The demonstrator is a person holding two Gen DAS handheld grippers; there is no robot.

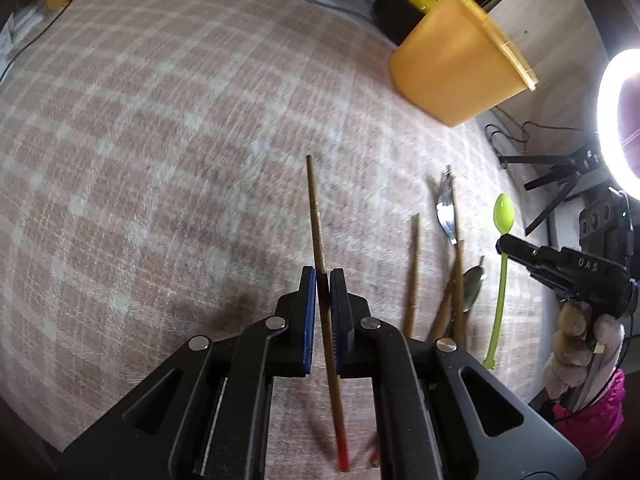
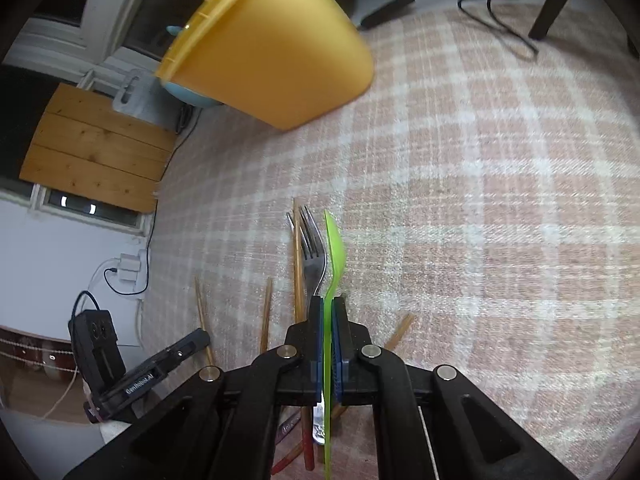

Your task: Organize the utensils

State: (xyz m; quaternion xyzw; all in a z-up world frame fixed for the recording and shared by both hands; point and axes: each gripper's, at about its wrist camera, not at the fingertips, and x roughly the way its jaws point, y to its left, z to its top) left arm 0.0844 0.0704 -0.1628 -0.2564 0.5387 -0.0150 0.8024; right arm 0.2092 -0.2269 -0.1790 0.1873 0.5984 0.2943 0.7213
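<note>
My left gripper [image 1: 323, 280] is shut on a wooden chopstick [image 1: 315, 212] with a red end, and the stick points away over the checked cloth. My right gripper [image 2: 328, 304] is shut on the handle of a green plastic spoon [image 2: 335, 240]. In the left wrist view that spoon [image 1: 502, 210] sticks up out of the right gripper [image 1: 503, 245]. A metal fork [image 2: 314, 248], a metal spoon [image 1: 473, 282] and several more chopsticks [image 1: 412, 276] lie on the cloth between the grippers. An orange cup [image 1: 456, 60] stands beyond them, with a stick in it.
The pink and white checked cloth [image 1: 160, 120] covers the whole work surface. A lit ring light [image 1: 618, 120] on a tripod stands to the right. Cables [image 2: 500, 12] and a chair leg [image 2: 556, 0] lie past the cloth's far edge, and a wooden board [image 2: 96, 148] to its left.
</note>
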